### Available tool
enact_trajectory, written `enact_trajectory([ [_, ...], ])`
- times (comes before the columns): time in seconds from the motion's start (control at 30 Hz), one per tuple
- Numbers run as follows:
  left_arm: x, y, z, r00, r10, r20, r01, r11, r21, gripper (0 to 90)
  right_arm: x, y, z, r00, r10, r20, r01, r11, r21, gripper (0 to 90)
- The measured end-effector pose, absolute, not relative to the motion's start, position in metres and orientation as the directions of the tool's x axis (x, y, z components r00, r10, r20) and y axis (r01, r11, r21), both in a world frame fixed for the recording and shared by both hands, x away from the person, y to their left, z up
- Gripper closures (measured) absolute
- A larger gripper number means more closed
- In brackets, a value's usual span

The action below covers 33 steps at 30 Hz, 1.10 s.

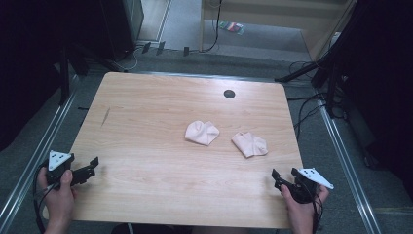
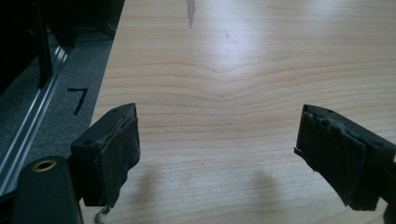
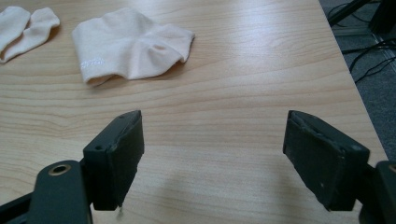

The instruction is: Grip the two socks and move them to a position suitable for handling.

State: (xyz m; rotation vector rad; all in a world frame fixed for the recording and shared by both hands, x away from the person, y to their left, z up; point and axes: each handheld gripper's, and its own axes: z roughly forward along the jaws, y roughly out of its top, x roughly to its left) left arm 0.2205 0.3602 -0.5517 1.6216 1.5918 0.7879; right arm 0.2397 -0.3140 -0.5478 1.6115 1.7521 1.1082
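Two crumpled pale socks, one [image 1: 201, 132] at centre frame and the other [image 1: 249, 144] just right of it, lie apart on the worktop [image 1: 146, 122], while the left tool [image 1: 87, 168] at lower left and the right tool [image 1: 281, 178] at lower right are both released, grasping nothing.

Both grippers [image 1: 92, 165] [image 1: 285, 176] wide open, empty

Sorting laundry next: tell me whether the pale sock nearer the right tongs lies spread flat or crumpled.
Crumpled. The sock lies bunched on the table, with folds and a raised dimple in the right gripper view, not smoothed out.
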Motion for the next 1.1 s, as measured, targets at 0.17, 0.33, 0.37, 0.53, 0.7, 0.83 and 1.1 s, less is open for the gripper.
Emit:
enact_trajectory([
  [0.17, 0.221, 0.360, -0.552, 0.053, 0.996, -0.065, 0.559, 0.024, 0.829, 13.7, 0.239, -0.314, -0.548, -0.164, 0.974, 0.154, 0.552, -0.039, 0.833, 21.2],
  [0.33, 0.221, 0.361, -0.552, 0.062, 0.996, -0.064, 0.560, 0.019, 0.828, 13.7, 0.239, -0.314, -0.547, -0.158, 0.976, 0.151, 0.547, -0.040, 0.836, 21.5],
  [0.37, 0.221, 0.361, -0.552, 0.062, 0.996, -0.064, 0.560, 0.019, 0.828, 13.7, 0.239, -0.314, -0.547, -0.158, 0.976, 0.151, 0.547, -0.040, 0.836, 21.5],
  [0.53, 0.222, 0.360, -0.552, 0.062, 0.996, -0.066, 0.560, 0.020, 0.828, 13.8, 0.239, -0.310, -0.541, -0.161, 0.971, 0.176, 0.532, -0.064, 0.844, 22.7],
  [0.7, 0.222, 0.360, -0.552, 0.067, 0.996, -0.058, 0.562, 0.011, 0.827, 13.8, 0.242, -0.305, -0.536, -0.166, 0.969, 0.185, 0.527, -0.071, 0.847, 23.8],
  [0.83, 0.222, 0.360, -0.552, 0.065, 0.996, -0.059, 0.562, 0.012, 0.827, 13.8, 0.247, -0.299, -0.529, -0.181, 0.965, 0.191, 0.522, -0.070, 0.850, 24.0],
  [1.1, 0.222, 0.360, -0.552, 0.067, 0.996, -0.060, 0.561, 0.012, 0.828, 13.8, 0.259, -0.276, -0.516, -0.216, 0.964, 0.154, 0.507, -0.024, 0.861, 23.6],
])
